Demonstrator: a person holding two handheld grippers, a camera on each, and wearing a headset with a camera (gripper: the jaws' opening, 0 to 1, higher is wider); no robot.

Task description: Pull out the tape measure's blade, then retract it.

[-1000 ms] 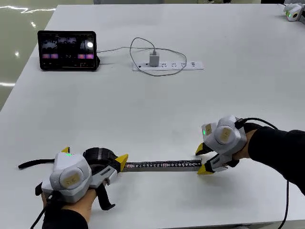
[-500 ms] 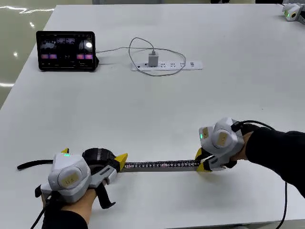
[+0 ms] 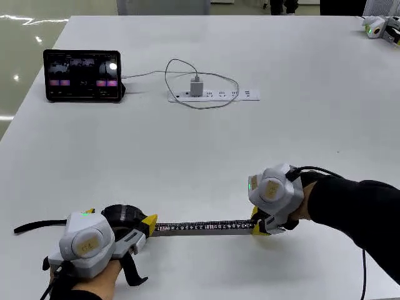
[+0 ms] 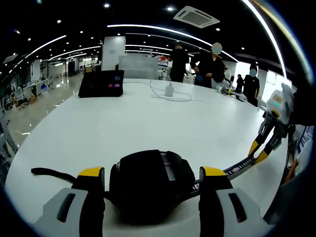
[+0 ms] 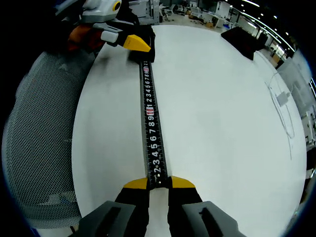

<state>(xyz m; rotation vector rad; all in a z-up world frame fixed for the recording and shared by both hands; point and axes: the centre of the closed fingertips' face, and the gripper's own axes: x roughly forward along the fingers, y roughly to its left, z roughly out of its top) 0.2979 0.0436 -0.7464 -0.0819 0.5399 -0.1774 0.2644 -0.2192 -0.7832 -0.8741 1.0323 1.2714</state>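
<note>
A black tape measure case (image 4: 150, 180) sits on the white table between the yellow-tipped jaws of my left gripper (image 4: 150, 174), which is shut on it; in the head view the case (image 3: 125, 217) is at the lower left, at the left gripper (image 3: 145, 225). Its black blade (image 3: 203, 225) with white numbers runs flat along the table to the right. My right gripper (image 3: 257, 226) is shut on the blade's end; in the right gripper view the blade (image 5: 150, 118) leads away from the closed tips (image 5: 158, 183) toward the case (image 5: 140, 42).
A tablet (image 3: 81, 75) stands at the far left. A white power strip (image 3: 212, 95) with a charger and looped cable lies at the back middle. Another device (image 3: 375, 26) sits at the far right corner. The table's front edge is close under both hands. People stand beyond the table (image 4: 212, 61).
The right gripper has moved left toward the case, still holding the blade's end, so the exposed blade is shorter. The left gripper and case have kept still; the head camera tilted.
</note>
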